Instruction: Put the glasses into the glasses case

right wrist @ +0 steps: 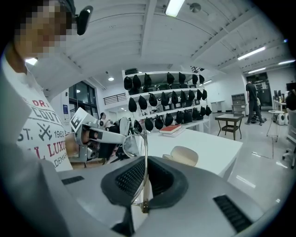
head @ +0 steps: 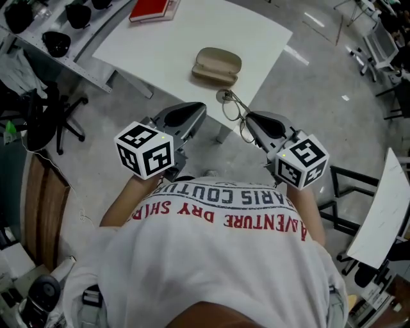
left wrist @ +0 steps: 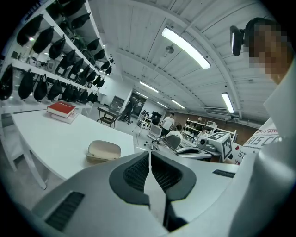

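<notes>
A closed beige glasses case (head: 218,66) (left wrist: 104,150) (right wrist: 184,155) lies near the front corner of the white table (head: 160,45). My right gripper (head: 251,123) (right wrist: 144,159) is shut on one temple of the thin wire-rimmed glasses (head: 232,107) (right wrist: 131,144). It holds them in the air just off the table's corner, lenses toward the case. My left gripper (head: 193,114) (left wrist: 149,155) is level with it on the left, also short of the table. Its jaws meet at the tips with nothing between them.
A red book (head: 152,9) (left wrist: 61,110) lies at the table's far side. Shelves of black helmets (head: 57,41) (right wrist: 166,99) stand to the left. An office chair (head: 54,125) is at the left, and a folded white table (head: 384,211) at the right.
</notes>
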`<state>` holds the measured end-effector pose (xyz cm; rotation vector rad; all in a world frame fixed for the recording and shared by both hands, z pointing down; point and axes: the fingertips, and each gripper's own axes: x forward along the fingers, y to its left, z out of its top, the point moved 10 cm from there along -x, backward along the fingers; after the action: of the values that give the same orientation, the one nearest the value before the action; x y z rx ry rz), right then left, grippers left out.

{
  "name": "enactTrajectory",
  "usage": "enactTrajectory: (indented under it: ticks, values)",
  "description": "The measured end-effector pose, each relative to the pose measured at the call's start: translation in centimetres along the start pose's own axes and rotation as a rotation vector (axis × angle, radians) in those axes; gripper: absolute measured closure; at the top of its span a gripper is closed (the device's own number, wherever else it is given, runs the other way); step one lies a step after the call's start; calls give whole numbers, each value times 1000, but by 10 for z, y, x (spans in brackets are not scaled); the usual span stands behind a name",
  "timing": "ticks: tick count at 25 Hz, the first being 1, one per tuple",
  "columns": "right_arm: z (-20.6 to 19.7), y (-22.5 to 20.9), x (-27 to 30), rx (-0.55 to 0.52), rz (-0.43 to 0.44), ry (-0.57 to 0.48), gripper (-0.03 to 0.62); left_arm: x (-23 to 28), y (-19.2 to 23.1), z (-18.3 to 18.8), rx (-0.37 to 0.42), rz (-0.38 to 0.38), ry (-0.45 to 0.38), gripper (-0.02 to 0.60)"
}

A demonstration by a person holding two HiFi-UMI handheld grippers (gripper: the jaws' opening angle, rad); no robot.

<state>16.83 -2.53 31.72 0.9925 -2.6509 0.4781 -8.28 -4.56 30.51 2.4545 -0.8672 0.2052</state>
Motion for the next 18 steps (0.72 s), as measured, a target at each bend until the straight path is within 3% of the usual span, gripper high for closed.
enactTrajectory:
  ticks: [18]
  values:
    - [4,-7,12,-8,-51,21,562,8,21,5,-12,-37,9,545]
